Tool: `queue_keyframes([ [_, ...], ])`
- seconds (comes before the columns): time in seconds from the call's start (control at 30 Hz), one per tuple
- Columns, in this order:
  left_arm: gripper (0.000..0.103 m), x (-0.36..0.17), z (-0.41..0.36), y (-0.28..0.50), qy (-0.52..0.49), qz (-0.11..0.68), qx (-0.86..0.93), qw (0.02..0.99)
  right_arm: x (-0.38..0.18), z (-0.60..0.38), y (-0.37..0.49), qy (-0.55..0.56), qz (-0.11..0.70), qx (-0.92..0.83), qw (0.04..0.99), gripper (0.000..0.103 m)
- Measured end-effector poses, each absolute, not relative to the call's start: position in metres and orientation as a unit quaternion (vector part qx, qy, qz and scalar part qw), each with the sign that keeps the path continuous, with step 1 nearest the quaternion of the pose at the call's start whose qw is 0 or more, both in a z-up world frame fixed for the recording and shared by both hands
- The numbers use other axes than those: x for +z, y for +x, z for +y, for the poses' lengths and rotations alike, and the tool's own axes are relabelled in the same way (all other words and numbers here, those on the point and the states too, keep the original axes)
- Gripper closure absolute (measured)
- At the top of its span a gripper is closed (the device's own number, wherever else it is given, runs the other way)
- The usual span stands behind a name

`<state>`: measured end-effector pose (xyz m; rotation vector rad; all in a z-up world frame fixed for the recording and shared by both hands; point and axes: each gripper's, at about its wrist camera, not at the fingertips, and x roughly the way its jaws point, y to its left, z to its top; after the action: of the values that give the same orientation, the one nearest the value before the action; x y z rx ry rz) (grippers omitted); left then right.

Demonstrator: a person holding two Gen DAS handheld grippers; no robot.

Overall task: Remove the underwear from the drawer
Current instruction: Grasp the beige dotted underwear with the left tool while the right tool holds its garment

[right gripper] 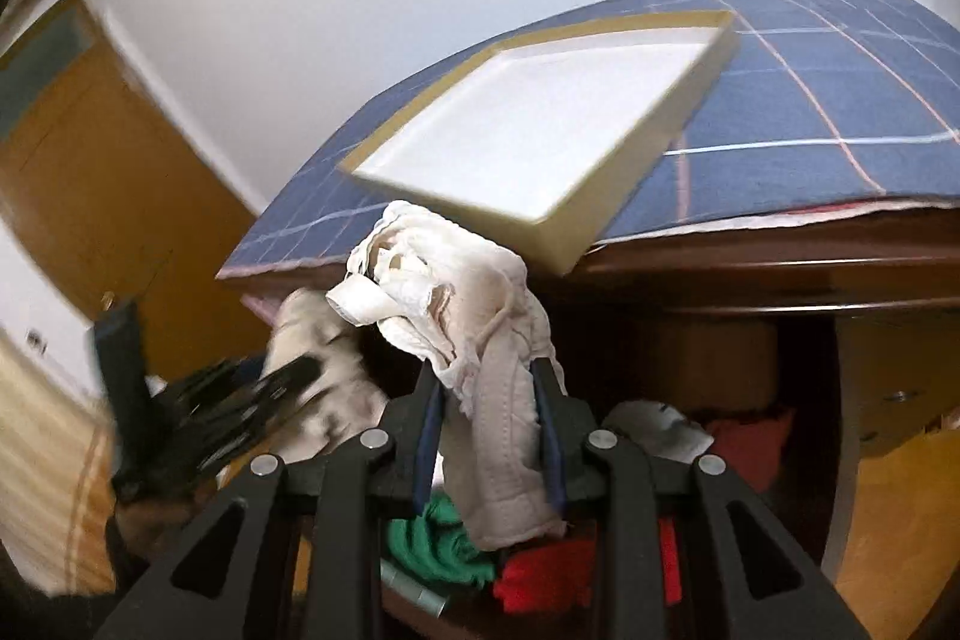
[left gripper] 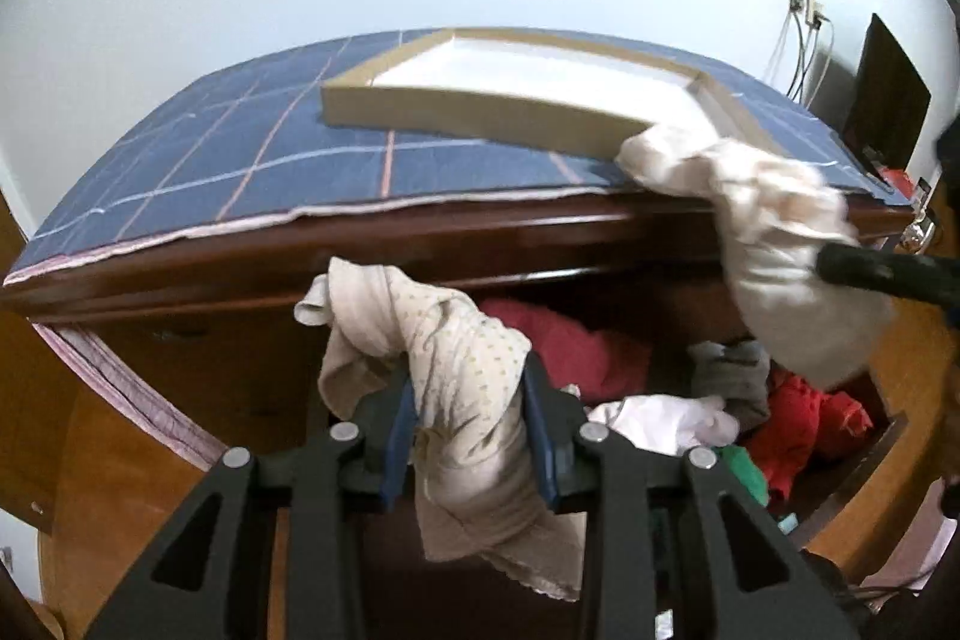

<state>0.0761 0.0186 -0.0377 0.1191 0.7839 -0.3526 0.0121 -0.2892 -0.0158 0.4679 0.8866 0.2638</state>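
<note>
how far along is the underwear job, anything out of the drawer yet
Done: the drawer is open and both grippers have a piece clamped and lifted above it. In hand: the left gripper holds a dotted pair, the right gripper a white pair. Left: nothing lies in the tray on the dresser top yet, and other clothes remain in the drawer.

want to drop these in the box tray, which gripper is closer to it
Right. In the left wrist view the right gripper's pale garment reaches the cardboard tray's near corner. The left gripper holds a dotted garment lower, above the open drawer.
</note>
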Motion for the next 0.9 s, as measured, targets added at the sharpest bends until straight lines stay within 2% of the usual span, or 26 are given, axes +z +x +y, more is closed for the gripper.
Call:
queue_keyframes([
  [0.17, 0.071, -0.023, 0.019, 0.075, 0.063, 0.369, -0.183, 0.909, -0.02, -0.318, 0.019, 0.277, 0.401, 0.114, 0.866, 0.073],
  [0.33, 0.071, -0.012, 0.013, 0.082, 0.076, 0.357, -0.195, 0.91, -0.01, -0.322, 0.016, 0.276, 0.382, 0.096, 0.877, 0.073],
  [0.63, 0.071, 0.015, 0.0, 0.099, 0.092, 0.344, -0.226, 0.907, 0.006, -0.344, 0.027, 0.246, 0.369, 0.05, 0.895, 0.078],
  [0.7, 0.071, 0.021, -0.005, 0.104, 0.097, 0.343, -0.236, 0.904, 0.007, -0.344, 0.031, 0.244, 0.377, 0.053, 0.892, 0.082],
  [0.8, 0.081, 0.03, -0.012, 0.108, 0.106, 0.333, -0.246, 0.904, 0.014, -0.336, 0.029, 0.234, 0.382, 0.072, 0.891, 0.085],
  [0.9, 0.081, 0.039, -0.018, 0.111, 0.11, 0.325, -0.254, 0.904, 0.021, -0.322, 0.019, 0.214, 0.388, 0.089, 0.892, 0.085],
])
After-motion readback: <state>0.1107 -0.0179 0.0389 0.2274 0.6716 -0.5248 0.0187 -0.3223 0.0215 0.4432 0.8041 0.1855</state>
